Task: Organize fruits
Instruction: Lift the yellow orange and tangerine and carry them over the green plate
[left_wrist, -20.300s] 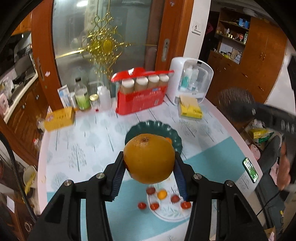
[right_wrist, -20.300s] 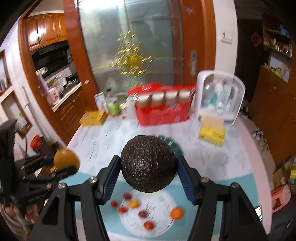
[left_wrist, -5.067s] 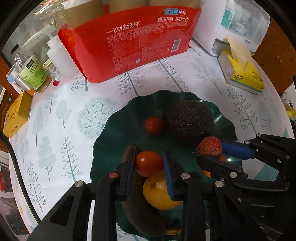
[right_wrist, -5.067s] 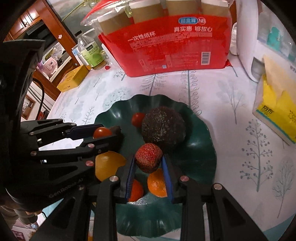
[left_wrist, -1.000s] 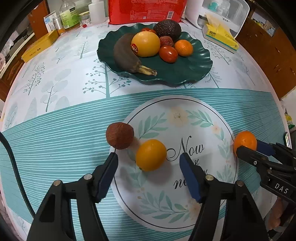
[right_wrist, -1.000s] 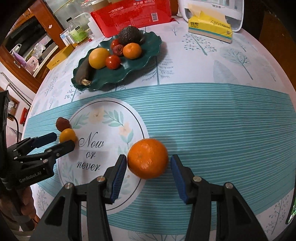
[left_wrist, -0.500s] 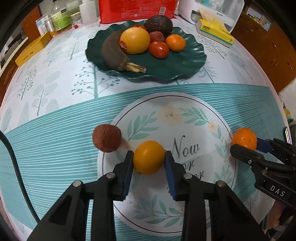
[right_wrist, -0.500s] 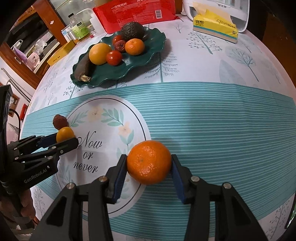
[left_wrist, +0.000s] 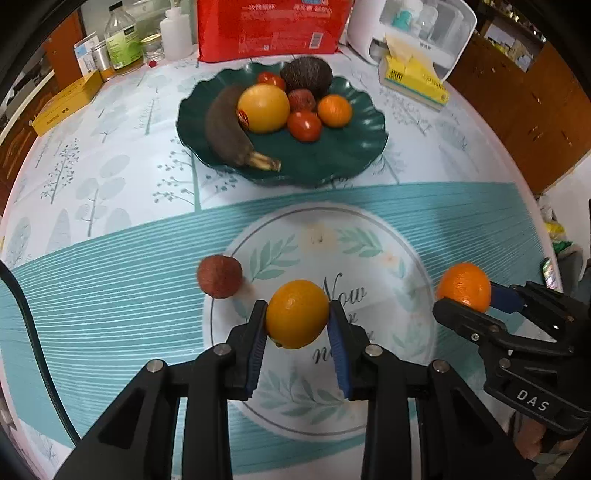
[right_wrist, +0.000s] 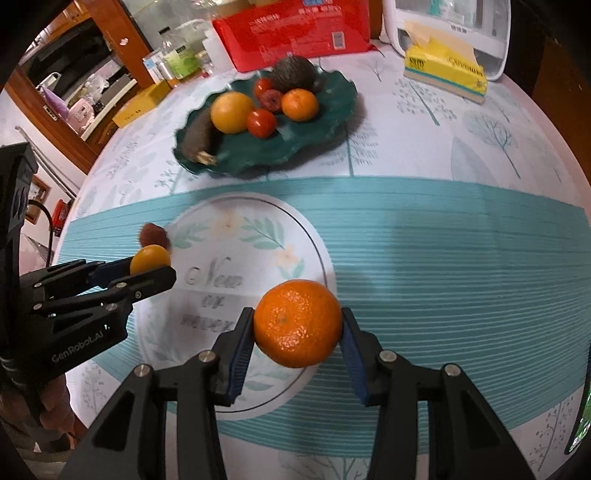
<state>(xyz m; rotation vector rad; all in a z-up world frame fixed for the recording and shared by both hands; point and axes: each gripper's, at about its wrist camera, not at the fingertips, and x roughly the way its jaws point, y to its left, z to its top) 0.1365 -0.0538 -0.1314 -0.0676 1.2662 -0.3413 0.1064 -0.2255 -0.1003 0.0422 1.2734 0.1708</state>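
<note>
My left gripper (left_wrist: 297, 323) is shut on a small yellow-orange fruit (left_wrist: 295, 308), held just above the round "Now or never" print on the tablecloth. To its right, my right gripper (right_wrist: 297, 334) is shut on an orange tangerine (right_wrist: 297, 321), also lifted off the cloth. A brown-red lychee (left_wrist: 219, 277) lies on the cloth just left of the left gripper. Farther back stands the dark green wavy plate (left_wrist: 332, 170). It holds a dark banana, a big yellow citrus, an avocado, tomatoes, a lychee and a tangerine.
Behind the plate stand a red pack of paper cups (left_wrist: 273, 26), bottles (left_wrist: 122, 40) and a white appliance (left_wrist: 424, 22). A yellow tissue box (left_wrist: 413, 77) lies at the back right and a yellow carton (left_wrist: 66, 101) at the back left. The table edge curves close on the right.
The left jaws, open around the yellow-orange fruit a second ago, have closed on it. The right jaws have tightened on the tangerine. Both fruits have risen off the cloth.
</note>
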